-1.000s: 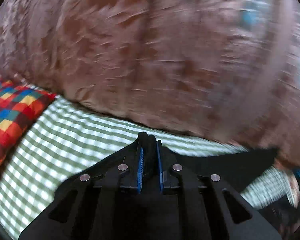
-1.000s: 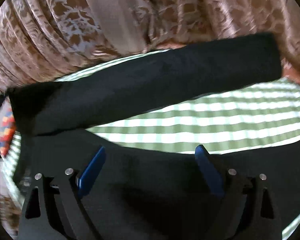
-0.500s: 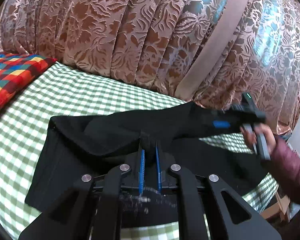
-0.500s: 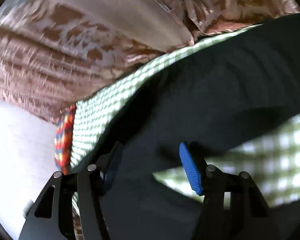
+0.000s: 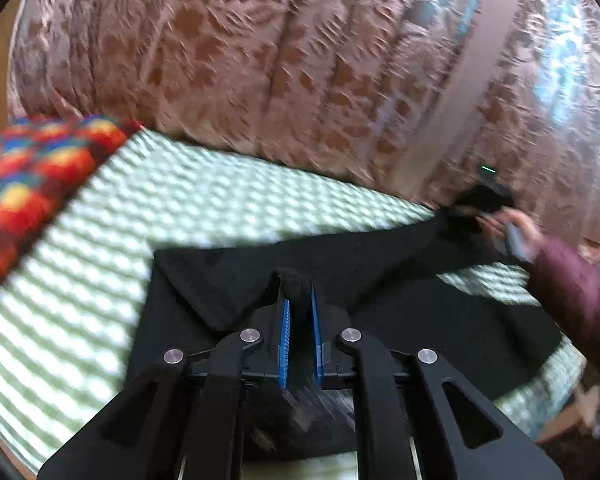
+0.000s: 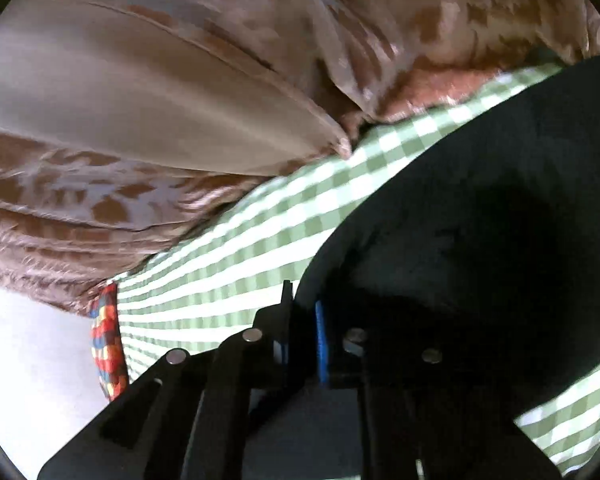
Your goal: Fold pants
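Black pants (image 5: 400, 280) lie on a green-and-white checked cloth (image 5: 180, 208). My left gripper (image 5: 298, 300) is shut on a bunched fold of the pants near the waist end. One leg stretches to the right, where my right gripper (image 5: 484, 204) holds its far end in a hand with a maroon sleeve. In the right wrist view the right gripper (image 6: 302, 312) is shut on the edge of the black pants (image 6: 480, 220), which fill the right side of that view.
A brown floral curtain (image 5: 280, 60) hangs close behind the table. A red, blue and yellow checked cloth (image 5: 24, 184) lies at the left end and also shows in the right wrist view (image 6: 108, 356). The checked cloth's front edge is near me.
My right gripper has closed from open onto the edge of the pant leg. The left gripper stays shut on the pants, and its view has shifted and blurred.
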### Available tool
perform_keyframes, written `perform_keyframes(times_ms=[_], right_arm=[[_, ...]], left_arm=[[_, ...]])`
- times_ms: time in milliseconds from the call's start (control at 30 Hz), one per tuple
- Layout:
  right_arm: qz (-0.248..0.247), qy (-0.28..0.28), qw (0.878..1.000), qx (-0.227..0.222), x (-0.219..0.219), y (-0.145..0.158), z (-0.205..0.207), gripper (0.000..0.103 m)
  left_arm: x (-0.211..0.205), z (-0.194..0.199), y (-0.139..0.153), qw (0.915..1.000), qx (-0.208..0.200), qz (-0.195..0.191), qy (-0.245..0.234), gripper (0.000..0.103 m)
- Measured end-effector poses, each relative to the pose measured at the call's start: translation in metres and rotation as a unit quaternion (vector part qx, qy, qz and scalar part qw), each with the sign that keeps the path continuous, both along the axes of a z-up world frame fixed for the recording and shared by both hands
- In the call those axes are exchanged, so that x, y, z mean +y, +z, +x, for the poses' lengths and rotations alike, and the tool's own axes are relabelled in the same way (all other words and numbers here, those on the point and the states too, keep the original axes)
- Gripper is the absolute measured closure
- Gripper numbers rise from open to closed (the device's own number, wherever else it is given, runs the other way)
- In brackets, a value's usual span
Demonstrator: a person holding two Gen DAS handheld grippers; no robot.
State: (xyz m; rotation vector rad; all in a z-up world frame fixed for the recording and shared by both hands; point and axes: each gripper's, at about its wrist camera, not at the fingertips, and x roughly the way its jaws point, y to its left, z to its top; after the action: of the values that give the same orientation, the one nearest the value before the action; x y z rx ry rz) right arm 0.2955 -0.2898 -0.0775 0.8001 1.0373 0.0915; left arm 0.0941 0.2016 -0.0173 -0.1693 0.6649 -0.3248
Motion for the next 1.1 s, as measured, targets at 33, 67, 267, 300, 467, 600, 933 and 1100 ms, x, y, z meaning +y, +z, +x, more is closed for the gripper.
perform_keyframes(times_ms=[33, 67, 267, 300, 467, 600, 933, 1100], right_arm=[[0.004, 0.002, 1.000, -0.014, -0.003, 0.007, -0.005, 0.094], [0.009, 0.005, 0.999, -0.033, -0.006, 0.018, -0.013, 0.094], [0.009, 0.048, 0.989, -0.140, -0.006, 0.078, -0.097, 0.094], [0.008, 0.057, 0.987, -0.150, -0.005, 0.081, -0.114, 0.095], [0.004, 0.113, 0.979, -0.167, 0.014, 0.074, -0.208, 0.095], [0.000, 0.141, 0.981, -0.132, 0.037, 0.041, -0.260, 0.095], [-0.010, 0.138, 0.990, -0.031, 0.061, -0.046, -0.282, 0.096], [-0.009, 0.134, 0.990, -0.032, 0.058, -0.051, -0.282, 0.096]], left_arm=[[0.007, 0.014, 0.008, 0.9998, -0.009, 0.002, 0.015, 0.095], [0.014, 0.029, 0.017, 0.9994, -0.018, 0.000, 0.030, 0.095], [0.033, 0.090, 0.070, 0.9948, -0.067, 0.012, 0.076, 0.095], [0.035, 0.090, 0.073, 0.9948, -0.067, 0.011, 0.076, 0.095], [0.048, 0.055, 0.055, 0.9954, -0.048, -0.004, 0.083, 0.095], [0.063, 0.010, 0.016, 0.9950, -0.004, -0.019, 0.098, 0.095], [0.104, -0.069, -0.085, 0.9671, 0.145, -0.132, 0.162, 0.089], [0.118, -0.091, -0.083, 0.9486, 0.155, -0.221, 0.165, 0.088]])
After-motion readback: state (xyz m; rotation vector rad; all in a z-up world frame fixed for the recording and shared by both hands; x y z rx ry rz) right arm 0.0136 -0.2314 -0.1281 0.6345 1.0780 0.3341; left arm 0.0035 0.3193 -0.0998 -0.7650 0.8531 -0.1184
